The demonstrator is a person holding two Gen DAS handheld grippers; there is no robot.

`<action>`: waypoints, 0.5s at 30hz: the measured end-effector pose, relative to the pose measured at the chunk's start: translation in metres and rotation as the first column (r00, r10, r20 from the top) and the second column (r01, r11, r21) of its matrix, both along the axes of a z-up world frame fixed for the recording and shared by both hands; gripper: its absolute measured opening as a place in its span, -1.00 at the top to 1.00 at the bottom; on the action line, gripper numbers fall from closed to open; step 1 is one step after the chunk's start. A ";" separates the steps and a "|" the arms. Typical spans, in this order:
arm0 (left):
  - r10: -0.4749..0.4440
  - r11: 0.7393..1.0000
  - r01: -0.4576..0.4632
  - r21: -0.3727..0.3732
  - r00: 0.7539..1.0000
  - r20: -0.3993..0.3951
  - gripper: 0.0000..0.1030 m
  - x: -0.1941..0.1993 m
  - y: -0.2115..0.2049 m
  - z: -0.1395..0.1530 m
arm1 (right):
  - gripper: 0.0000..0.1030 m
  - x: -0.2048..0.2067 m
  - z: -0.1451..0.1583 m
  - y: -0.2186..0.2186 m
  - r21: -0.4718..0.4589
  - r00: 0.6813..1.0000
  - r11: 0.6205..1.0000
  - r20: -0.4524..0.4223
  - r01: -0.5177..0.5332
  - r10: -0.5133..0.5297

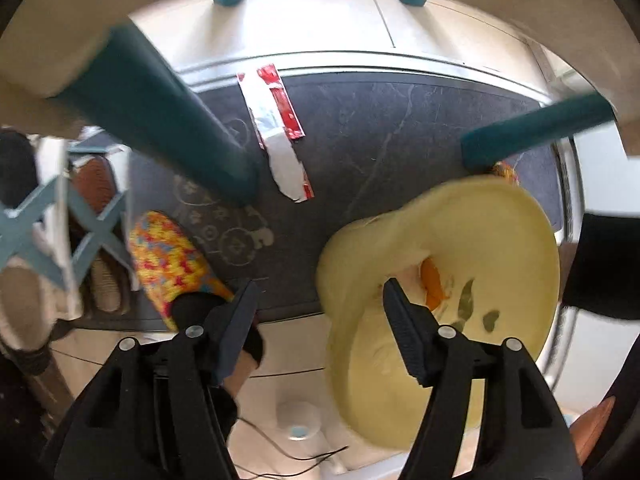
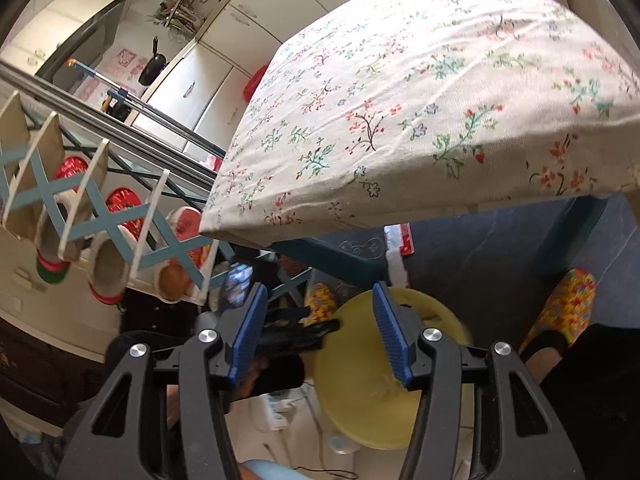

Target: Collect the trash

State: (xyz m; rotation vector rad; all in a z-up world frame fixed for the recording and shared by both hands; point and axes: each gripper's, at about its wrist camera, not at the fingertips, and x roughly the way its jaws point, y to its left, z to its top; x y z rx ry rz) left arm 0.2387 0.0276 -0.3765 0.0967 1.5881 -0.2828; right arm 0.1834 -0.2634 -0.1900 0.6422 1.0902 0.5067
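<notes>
A torn red and silver wrapper (image 1: 276,132) lies flat on the dark floor mat (image 1: 380,128) under the table; the right wrist view catches it too, as the wrapper (image 2: 398,248). The pale yellow bin (image 1: 460,240) stands to its right, blurred, with an orange peel (image 1: 432,284) and green scraps inside. My left gripper (image 1: 320,312) points straight down, open, and its right finger overlaps the bin's near rim. My right gripper (image 2: 320,332), with blue pads (image 2: 250,332), is open above the yellow bin (image 2: 360,380). Neither gripper presses on anything.
Teal table legs (image 1: 168,112) stand on the mat beside the wrapper. A floral tablecloth (image 2: 420,100) overhangs the spot. A person's foot in a colourful knitted slipper (image 1: 172,256) is at the left, and a shoe rack (image 2: 100,232) beyond it. Cables (image 1: 288,452) lie on the tiles.
</notes>
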 end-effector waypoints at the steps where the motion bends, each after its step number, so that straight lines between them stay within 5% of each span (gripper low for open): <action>1: 0.019 0.999 -0.020 -0.029 0.999 -0.034 -0.26 0.008 0.001 -0.009 | -0.05 0.000 -0.001 0.000 0.010 1.000 1.000 -0.007 -0.001 0.001; 7: -0.002 0.996 -0.012 -0.086 0.987 -0.159 -0.38 0.030 -0.015 -0.059 | -0.07 0.000 -0.011 -0.001 0.051 0.998 0.999 -0.059 -0.010 0.013; 12: -0.106 0.976 0.041 -0.216 0.949 -0.297 -0.39 0.051 -0.033 -0.081 | -0.07 0.003 -0.021 -0.001 0.098 0.993 0.995 -0.111 -0.018 0.029; 15: -0.151 0.965 0.063 -0.255 0.929 -0.338 -0.77 0.063 -0.039 -0.096 | -0.08 0.005 -0.024 0.002 0.121 0.991 0.992 -0.129 -0.030 0.045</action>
